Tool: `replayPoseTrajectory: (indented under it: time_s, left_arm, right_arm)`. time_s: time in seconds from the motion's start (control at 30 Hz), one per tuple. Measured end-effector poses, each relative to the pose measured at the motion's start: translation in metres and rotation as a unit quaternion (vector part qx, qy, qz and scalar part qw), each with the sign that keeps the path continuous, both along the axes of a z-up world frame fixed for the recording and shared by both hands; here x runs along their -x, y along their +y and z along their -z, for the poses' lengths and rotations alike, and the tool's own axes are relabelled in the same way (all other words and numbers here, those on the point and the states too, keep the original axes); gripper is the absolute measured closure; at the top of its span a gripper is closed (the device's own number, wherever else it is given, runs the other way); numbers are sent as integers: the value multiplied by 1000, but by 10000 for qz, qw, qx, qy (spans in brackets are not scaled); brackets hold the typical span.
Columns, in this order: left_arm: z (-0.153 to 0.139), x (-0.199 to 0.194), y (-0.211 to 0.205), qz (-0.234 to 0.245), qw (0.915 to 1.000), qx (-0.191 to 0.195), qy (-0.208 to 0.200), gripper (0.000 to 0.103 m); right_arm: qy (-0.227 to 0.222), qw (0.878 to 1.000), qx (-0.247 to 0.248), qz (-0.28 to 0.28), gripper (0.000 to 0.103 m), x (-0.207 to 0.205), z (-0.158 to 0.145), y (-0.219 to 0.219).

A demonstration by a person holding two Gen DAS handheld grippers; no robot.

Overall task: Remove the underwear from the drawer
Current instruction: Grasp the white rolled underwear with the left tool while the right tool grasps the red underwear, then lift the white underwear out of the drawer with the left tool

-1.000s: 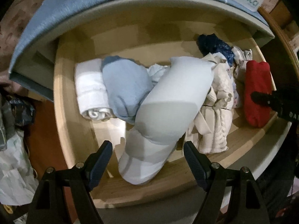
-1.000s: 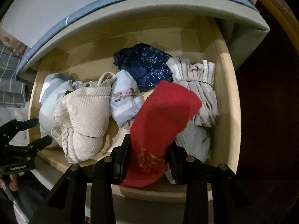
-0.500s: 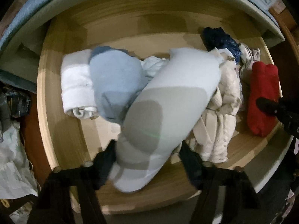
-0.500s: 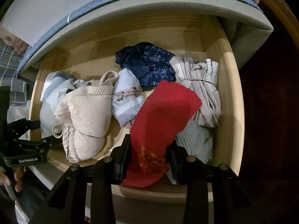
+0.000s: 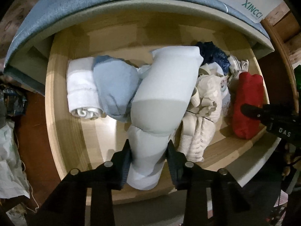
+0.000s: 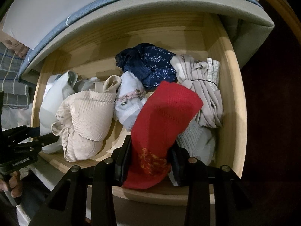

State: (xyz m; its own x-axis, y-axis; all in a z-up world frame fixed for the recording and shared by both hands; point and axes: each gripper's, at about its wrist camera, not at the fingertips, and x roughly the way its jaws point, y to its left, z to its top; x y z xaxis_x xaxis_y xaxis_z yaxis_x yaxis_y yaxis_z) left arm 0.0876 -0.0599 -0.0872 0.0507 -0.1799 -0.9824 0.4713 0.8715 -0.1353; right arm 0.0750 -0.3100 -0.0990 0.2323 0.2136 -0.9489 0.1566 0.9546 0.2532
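Two hand-held tools reach down into an open wooden drawer [image 5: 62, 131] packed with rolled underwear. The left tool [image 5: 148, 156] has clamped its jaws onto the near end of a pale grey-white roll [image 5: 163, 98], which rises from the drawer's near edge toward the middle and covers much of what lies behind it. The right tool [image 6: 150, 160] is pinched tight on the near end of a red roll [image 6: 165, 116] beside the drawer's right side; that roll's lower tip is cut off behind the black pads.

Along the left side lie a white roll [image 5: 80, 88] and a light blue roll [image 5: 114, 86], touching each other. A cream ribbed bundle [image 6: 84, 116] sits mid-drawer between the two held rolls, with a small pale lace-trimmed piece [image 6: 129, 101] just beside it. A navy patterned piece [image 6: 148, 64] lies toward the back, next to a beige bundle [image 6: 203, 90] against the right wall. A grey knit piece [image 6: 195, 139] is largely hidden under the red roll. The back of the drawer runs under a grey-blue overhang [image 5: 56, 5], so its far wall is only partly visible. Fingers [image 6: 13, 186] show at the left frame edge.
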Motion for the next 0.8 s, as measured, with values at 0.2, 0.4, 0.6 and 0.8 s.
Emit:
replayPoseTrajectory:
  time_s: [0.2, 0.4, 0.6, 0.8]
  left_arm:
    - [-15, -4, 17, -97, 9998, 194, -8, 69]
    - [-16, 8, 39, -447, 9979, 453, 103, 69]
    - [-12, 4, 34, -551, 9975, 416, 163, 66]
    - [-16, 0, 34, -653, 9963, 479, 299, 61]
  right_arm:
    - [-5, 10000, -28, 21, 68, -1, 0, 1]
    - [10, 10000, -88, 43, 67, 0, 0, 0]
    - [19, 10000, -74, 30, 67, -2, 0, 0]
    - [19, 9999, -103, 43, 67, -1, 0, 0]
